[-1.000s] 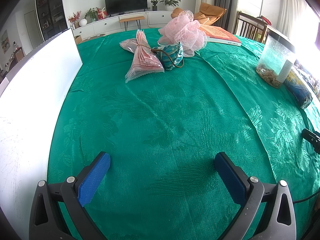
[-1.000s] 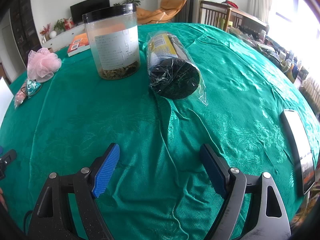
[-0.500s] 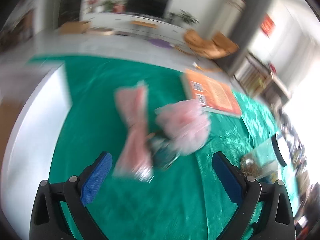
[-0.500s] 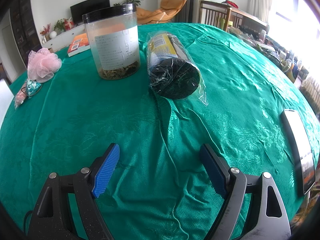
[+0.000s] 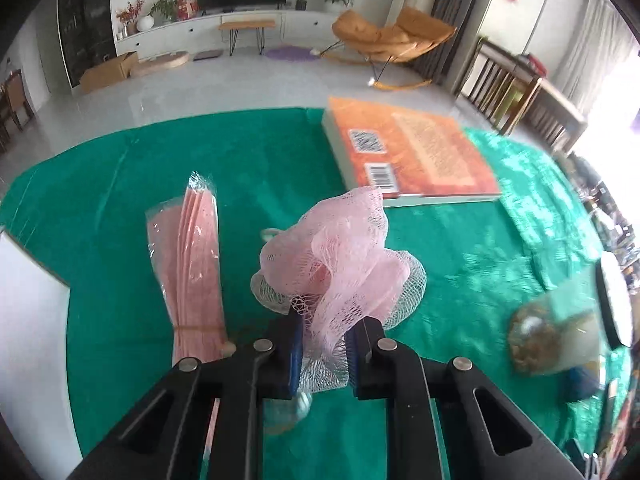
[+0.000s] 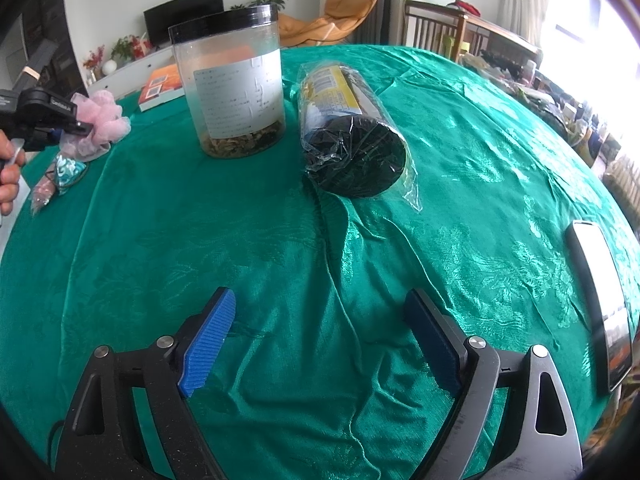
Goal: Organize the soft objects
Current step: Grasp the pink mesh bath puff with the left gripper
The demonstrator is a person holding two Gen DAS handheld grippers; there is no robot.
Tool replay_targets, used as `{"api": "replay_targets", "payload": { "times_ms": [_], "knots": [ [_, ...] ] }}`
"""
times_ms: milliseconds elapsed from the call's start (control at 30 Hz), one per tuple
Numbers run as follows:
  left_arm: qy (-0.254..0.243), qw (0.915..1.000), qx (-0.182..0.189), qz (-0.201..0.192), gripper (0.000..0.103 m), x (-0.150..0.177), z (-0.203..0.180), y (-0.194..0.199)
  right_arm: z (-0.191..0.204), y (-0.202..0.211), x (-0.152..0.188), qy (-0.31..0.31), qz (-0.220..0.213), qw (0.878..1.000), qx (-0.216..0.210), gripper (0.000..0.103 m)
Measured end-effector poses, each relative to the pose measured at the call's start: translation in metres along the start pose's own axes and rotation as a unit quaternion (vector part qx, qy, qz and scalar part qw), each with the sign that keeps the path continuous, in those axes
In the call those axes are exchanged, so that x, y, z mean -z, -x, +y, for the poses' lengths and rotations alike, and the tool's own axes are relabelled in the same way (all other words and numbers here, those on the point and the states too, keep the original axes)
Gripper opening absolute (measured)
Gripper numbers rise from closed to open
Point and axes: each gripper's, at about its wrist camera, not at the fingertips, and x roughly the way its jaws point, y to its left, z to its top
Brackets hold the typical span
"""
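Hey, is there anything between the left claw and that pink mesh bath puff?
Nothing visible. The left claw has just closed on the pink mesh puff, its pads pinching the netting. The pink packet lies beside it, and the orange book lies beyond.

On the green tablecloth (image 6: 168,240) we see an orange book (image 5: 412,152) lying flat, a clear jar with a black lid (image 6: 230,84) standing upright, a plastic-wrapped dark cylinder (image 6: 352,140) on its side just beside the jar, and a phone (image 6: 604,304) near the edge.
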Motion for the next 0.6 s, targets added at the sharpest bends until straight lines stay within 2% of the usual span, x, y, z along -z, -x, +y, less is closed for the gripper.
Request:
{"api": "replay_targets", "payload": {
  "times_ms": [67, 133, 200, 267, 300, 333, 367, 400, 500, 600],
  "knots": [
    [0.002, 0.9993, 0.037, -0.008, 0.017, 0.021, -0.006, 0.033, 0.000, 0.000, 0.000, 0.000, 0.000, 1.000, 0.000, 0.089],
    [-0.010, 0.9981, 0.057, -0.019, 0.018, 0.052, -0.013, 0.067, -0.001, 0.000, 0.000, 0.000, 0.000, 1.000, 0.000, 0.089],
    [-0.023, 0.9976, 0.061, -0.022, 0.020, 0.085, -0.018, 0.092, 0.000, 0.000, 0.000, 0.000, 0.000, 1.000, 0.000, 0.089],
    [-0.046, 0.9977, 0.045, -0.023, 0.024, 0.133, -0.021, 0.105, -0.001, 0.000, 0.000, 0.000, 0.000, 1.000, 0.000, 0.089],
    [-0.058, 0.9976, 0.031, -0.020, 0.033, 0.149, -0.022, 0.104, 0.000, 0.000, 0.000, -0.001, 0.000, 1.000, 0.000, 0.089],
    [-0.070, 0.9972, 0.019, -0.018, 0.054, 0.164, -0.024, 0.101, 0.000, 0.000, 0.000, -0.001, 0.000, 1.000, -0.001, 0.089],
    [-0.087, 0.9961, 0.013, -0.013, 0.068, 0.185, -0.023, 0.097, -0.001, 0.000, 0.000, 0.000, 0.000, 1.000, 0.000, 0.089],
    [-0.094, 0.9954, 0.006, -0.011, 0.086, 0.197, -0.021, 0.094, -0.001, 0.000, 0.000, 0.000, 0.000, 1.000, 0.000, 0.089],
    [-0.114, 0.9934, -0.009, -0.010, 0.089, 0.220, -0.018, 0.087, 0.000, 0.000, 0.000, 0.000, 0.000, 1.000, 0.000, 0.089],
    [-0.118, 0.9929, -0.012, -0.007, 0.089, 0.219, -0.021, 0.081, -0.001, 0.000, 0.000, 0.000, 0.000, 1.000, 0.000, 0.089]
  ]
}}
